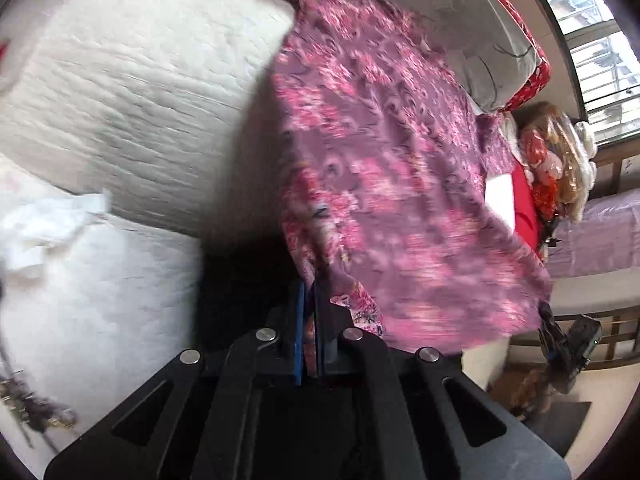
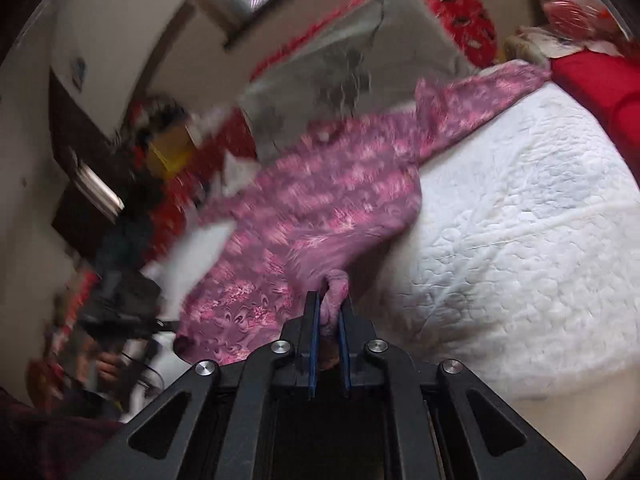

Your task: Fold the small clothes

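One white quilted bedspread (image 2: pixel 520 240) carries one grey patterned pillow (image 2: pixel 360 40) and one pink-and-purple floral long-sleeved garment (image 2: pixel 312 208), lifted partly off it by two grippers: the left gripper (image 1: pixel 309 284) clenched on its hem edge, the right gripper (image 2: pixel 329 300) clenched on a bunched corner.

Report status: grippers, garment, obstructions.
Left gripper shut on pink floral garment. Right gripper shut on its bunched edge. Garment lifted over white quilt. Nothing blocking.
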Tool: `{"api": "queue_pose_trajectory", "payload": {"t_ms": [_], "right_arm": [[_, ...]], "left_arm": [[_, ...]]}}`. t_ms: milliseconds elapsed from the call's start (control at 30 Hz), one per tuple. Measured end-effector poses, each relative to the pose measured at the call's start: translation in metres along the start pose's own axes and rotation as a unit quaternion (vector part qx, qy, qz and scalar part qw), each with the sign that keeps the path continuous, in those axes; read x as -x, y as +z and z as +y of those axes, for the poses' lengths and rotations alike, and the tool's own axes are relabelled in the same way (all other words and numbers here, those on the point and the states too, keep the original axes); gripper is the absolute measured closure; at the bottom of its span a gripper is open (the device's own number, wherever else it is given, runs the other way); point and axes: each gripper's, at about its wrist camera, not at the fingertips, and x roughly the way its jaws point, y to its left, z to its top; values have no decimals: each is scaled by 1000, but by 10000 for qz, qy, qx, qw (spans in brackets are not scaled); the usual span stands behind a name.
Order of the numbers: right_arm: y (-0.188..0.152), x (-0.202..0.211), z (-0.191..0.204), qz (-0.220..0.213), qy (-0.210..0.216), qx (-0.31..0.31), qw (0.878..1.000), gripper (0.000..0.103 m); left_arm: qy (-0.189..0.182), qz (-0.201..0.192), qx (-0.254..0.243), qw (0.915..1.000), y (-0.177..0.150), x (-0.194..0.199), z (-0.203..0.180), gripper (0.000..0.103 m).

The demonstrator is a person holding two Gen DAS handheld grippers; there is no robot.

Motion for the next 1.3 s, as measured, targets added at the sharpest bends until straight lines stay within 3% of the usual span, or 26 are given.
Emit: {"api": "queue_pose_trajectory", "payload": {"t_ms": [100, 200, 233, 300, 333, 400, 467, 533, 600, 667, 700, 800, 833, 867, 900, 967, 1067, 1100, 1133, 1167, 1200, 1267, 1300], "right_arm": [[-17, 2, -20, 172, -141, -486, 9986, 96], [-47, -28, -54, 854, -629, -1005, 9893, 95], [-57, -39, -66, 1174, -804, -1204, 9825, 94], [-59, -47, -72, 1330, -1139, -1320, 9757, 88], [-49, -47, -70, 1228, -1396, -1219, 9750, 88], [-26, -46, -63, 888, -1458, -1014, 9801, 86], [9, -55, -49, 475, -1280, -744, 9878, 77], [38, -74, -39, 255, -1200, -392, 9917, 71], [62, -113, -28, 212, -1345, 76, 9907, 72], [79, -151, -24, 292, -1831, 366, 9820, 73], [88, -172, -28, 326, -2154, 440, 9750, 72], [103, -212, -50, 544, -2517, 297, 9658, 71], [102, -221, -56, 655, -2533, 340, 9646, 75], [104, -224, -52, 581, -2357, 555, 9685, 95], [107, -225, -50, 578, -2206, 702, 9711, 100], [118, -217, -51, 357, -2125, 760, 9735, 100], [135, -200, -86, -39, -2192, 73, 9756, 100], [134, -205, -97, 164, -2160, -87, 9762, 99], [131, -219, -107, 650, -2121, -133, 9750, 99], [128, -219, -105, 726, -2127, -16, 9744, 99], [131, -216, -104, 672, -2017, 94, 9771, 93], [149, -192, -116, 314, -1661, -146, 9855, 91], [160, -178, -129, 22, -1642, -402, 9856, 80]], "left_arm": [[310, 218, 201, 9991, -5, -9, 16, 101], [760, 526, 437, 9948, -11, -24, 40, 100], [800, 515, 473, 9943, -12, -22, 43, 100], [730, 261, 470, 9959, -3, -9, 46, 100], [711, 141, 420, 9965, 4, -3, 43, 100], [650, -129, 172, 9977, 28, 4, 23, 96], [617, -336, -115, 9975, 55, 1, -2, 76], [650, -448, -311, 9964, 77, -9, -17, 63], [678, -464, -423, 9957, 101, -28, -34, 63], [633, -341, -370, 9967, 122, -58, -49, 63], [614, -305, -370, 9970, 129, -68, -53, 63], [834, -289, -447, 9951, 144, -92, -67, 63], [858, -314, -461, 9948, 145, -93, -70, 63], [853, -368, -471, 9946, 149, -93, -71, 63], [826, -436, -472, 9945, 151, -93, -71, 63], [863, -539, -467, 9937, 156, -94, -69, 63], [1031, -455, -403, 9928, 160, -104, -62, 63], [1044, -479, -405, 9926, 160, -104, -62, 63], [1058, -492, -436, 9922, 160, -103, -63, 61], [1053, -481, -490, 9921, 160, -101, -65, 56], [1017, -483, -559, 9921, 159, -99, -68, 54], [1010, -441, -660, 9917, 158, -99, -70, 51], [1022, -424, -670, 9916, 157, -101, -70, 51]]}}
